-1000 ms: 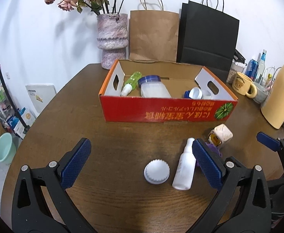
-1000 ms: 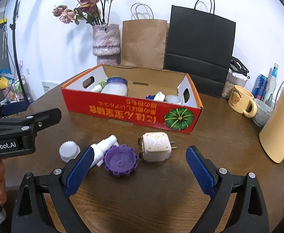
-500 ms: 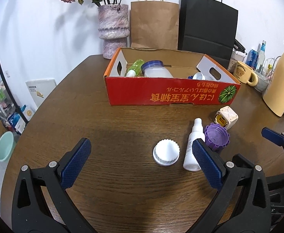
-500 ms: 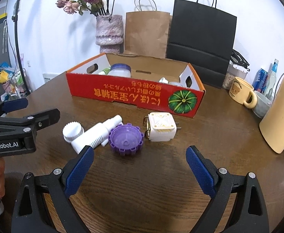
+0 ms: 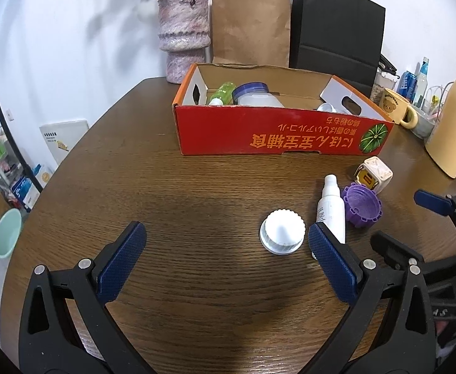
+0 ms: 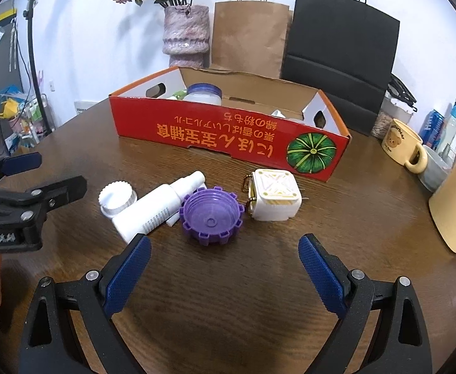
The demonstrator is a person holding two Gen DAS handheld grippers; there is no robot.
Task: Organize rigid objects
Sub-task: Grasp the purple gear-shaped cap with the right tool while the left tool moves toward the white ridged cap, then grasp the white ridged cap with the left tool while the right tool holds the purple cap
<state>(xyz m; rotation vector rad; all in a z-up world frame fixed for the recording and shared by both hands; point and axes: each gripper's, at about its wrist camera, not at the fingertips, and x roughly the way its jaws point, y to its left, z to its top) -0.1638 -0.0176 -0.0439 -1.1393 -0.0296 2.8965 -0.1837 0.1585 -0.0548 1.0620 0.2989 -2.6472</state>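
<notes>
With both the left gripper (image 5: 225, 251) and right gripper (image 6: 225, 263) spread wide and empty, the purple cap (image 6: 211, 215), lying on the table (image 6: 259, 311) before the red box (image 6: 228, 137), is judged light, rigid, best pinched across its ribbed rim.

Left black plastic two-finger gripper (image 5: 227, 240): triangular cut-out arms; silver round screws at the pivots; blue cross-hatched rubber pads (image 5: 121, 257) on the inner finger faces; right black plastic two-finger gripper (image 6: 225, 260): identical construction; white lettering, blurred, on the left unit's side body in the right wrist view.
</notes>
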